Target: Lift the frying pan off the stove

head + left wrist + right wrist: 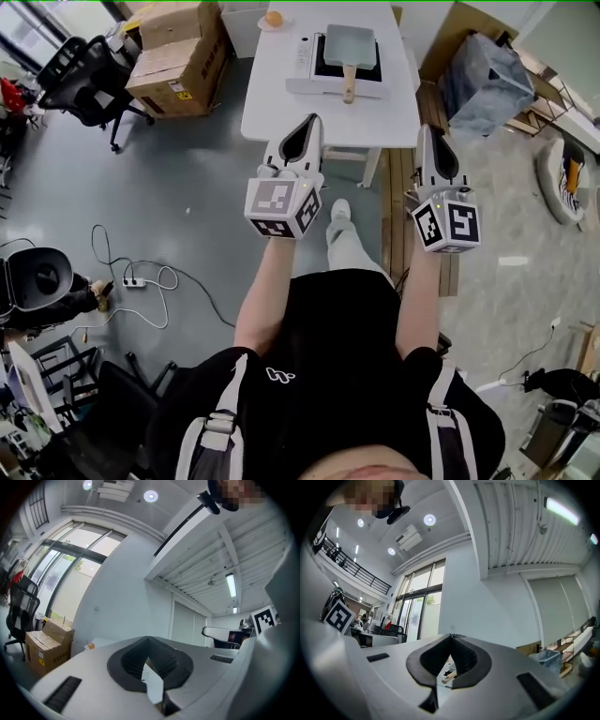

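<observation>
An office chair (pixel 80 75) and cardboard boxes (pixel 183 56) are seen on the floor at the far left. The left gripper (pixel 312 122) is held up in the air at the near side of the tabletop (pixel 281 108), its jaws pressed together with nothing between them. On the tabletop, the frying pan (pixel 349 42) is seated on the stove (pixel 305 54), its wooden handle (pixel 350 84) turned toward the person. An orange (pixel 274 18) is placed at the far edge. The right gripper (pixel 427 131) is raised alongside, its jaws likewise closed and empty, well apart from the pan. A grey bag (pixel 483 75) is seen at the right.
</observation>
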Available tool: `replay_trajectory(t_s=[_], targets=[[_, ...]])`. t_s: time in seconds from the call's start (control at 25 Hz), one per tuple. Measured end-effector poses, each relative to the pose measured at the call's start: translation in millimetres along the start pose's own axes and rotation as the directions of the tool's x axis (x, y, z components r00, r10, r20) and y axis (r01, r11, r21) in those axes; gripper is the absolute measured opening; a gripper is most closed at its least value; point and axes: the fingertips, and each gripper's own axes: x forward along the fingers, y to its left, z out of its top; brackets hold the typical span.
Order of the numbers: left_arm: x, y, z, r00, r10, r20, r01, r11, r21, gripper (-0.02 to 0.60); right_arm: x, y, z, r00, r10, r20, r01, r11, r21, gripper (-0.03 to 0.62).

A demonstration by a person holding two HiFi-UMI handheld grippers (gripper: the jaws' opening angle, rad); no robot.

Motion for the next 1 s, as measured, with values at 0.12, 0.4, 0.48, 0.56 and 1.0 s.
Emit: replay_trajectory(t_s=[0.12,0.4,0.48,0.56,1.0], targets=[[54.0,16.8,-10.3,1.000,0.005,-0.009,-0.005,0.999,-0.044,-0.006,41.2,-35.3,-17.4,0.999,-0.008,-0.043,0.008,1.000,-0.003,-0.002],[151.2,62.7,-19.8,0.994,0.096,-0.042,-0.099,0.992,-0.080,-0.006,133.6,-101.8,-17.6,0.999,-0.021,0.024,0.022,0.999,-0.035,-0.002],[174.9,78.7,-18.7,0.991,0.125,-0.052,-0.128,0.990,-0.063,-0.006,161.8,-114.1,-27.3,1.000,-0.006,0.008,0.006,1.000,-0.030,-0.002],[201.5,92.3,-15.4,0.989,0.138,-0.052,-0.140,0.990,-0.037,-0.006,193.0,-127.3,-40.7,1.000,0.012,-0.016,-0.012,1.000,-0.003,-0.002],[267.9,120.3,-3.2,0.990,0.114,-0.077,-0.117,0.992,-0.035,-0.006,295.0,-128.4,-74.2,0.983,0.158,-0.093,-0.152,0.986,0.073,-0.002]])
